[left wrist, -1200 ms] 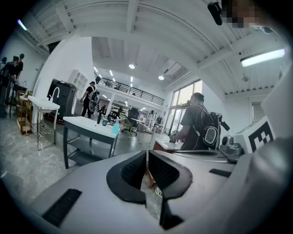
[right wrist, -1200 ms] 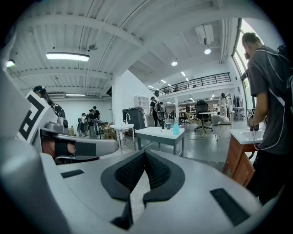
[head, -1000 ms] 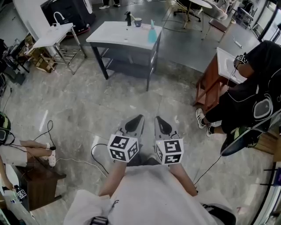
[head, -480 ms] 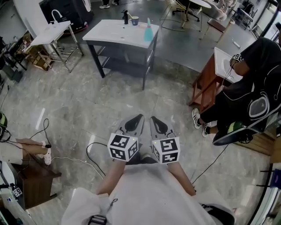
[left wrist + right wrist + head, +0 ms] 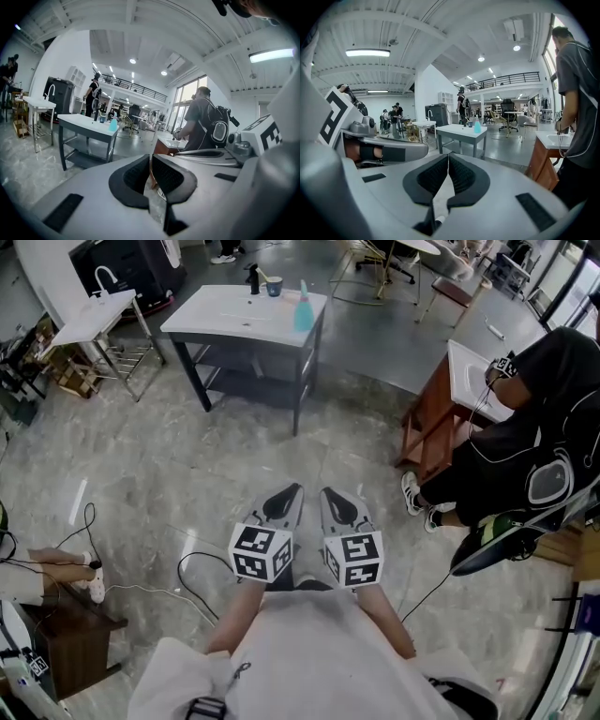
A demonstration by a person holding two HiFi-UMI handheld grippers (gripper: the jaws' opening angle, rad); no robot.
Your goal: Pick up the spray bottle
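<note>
The spray bottle (image 5: 303,307) is light blue and stands upright near the right edge of a white-topped table (image 5: 234,320) far ahead across the floor. It also shows small in the left gripper view, spray bottle (image 5: 113,124), and in the right gripper view, spray bottle (image 5: 477,125). My left gripper (image 5: 292,491) and right gripper (image 5: 328,493) are held side by side in front of my body, pointing toward the table, well short of it. Both have their jaws together, left gripper (image 5: 150,156) and right gripper (image 5: 448,156), with nothing between them.
A dark pump bottle (image 5: 253,277) and a cup (image 5: 273,285) stand on the same table. A white sink stand (image 5: 94,315) is at the left. A person in black (image 5: 534,427) stands at a wooden sink cabinet (image 5: 436,423) on the right. A cable (image 5: 192,563) lies on the marble floor.
The head view has advanced toward the table, which now sits further left in it. Both grippers keep their place before my body, and their jaws have not visibly changed.
</note>
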